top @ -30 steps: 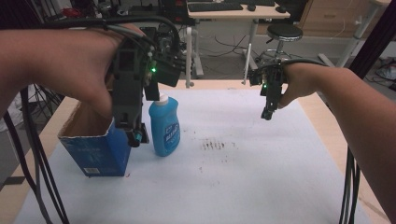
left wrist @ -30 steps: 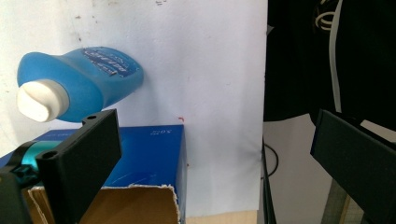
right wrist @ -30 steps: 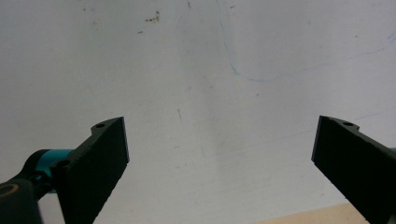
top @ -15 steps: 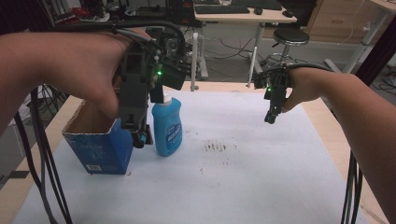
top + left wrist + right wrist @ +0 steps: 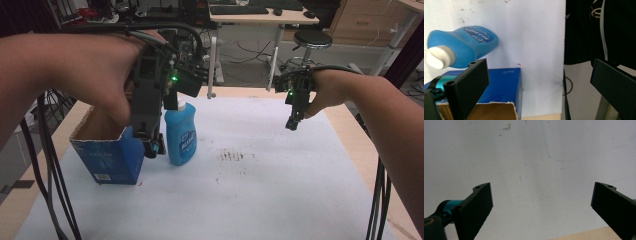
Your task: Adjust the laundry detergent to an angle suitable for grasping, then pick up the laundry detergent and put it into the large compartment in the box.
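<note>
Since a second ago the left gripper (image 5: pixel 152 145), jaws spread, has dropped beside the bottle (image 5: pixel 180 132) standing against the box (image 5: pixel 107 157), seemingly to grab it, while the right gripper (image 5: pixel 292 122) hovers spread

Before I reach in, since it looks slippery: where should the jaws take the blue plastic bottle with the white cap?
Probably at the narrower shoulder just under the white cap, coming from above: the blue plastic bottle stands upright beside the blue cardboard box, which blocks that side.
</note>
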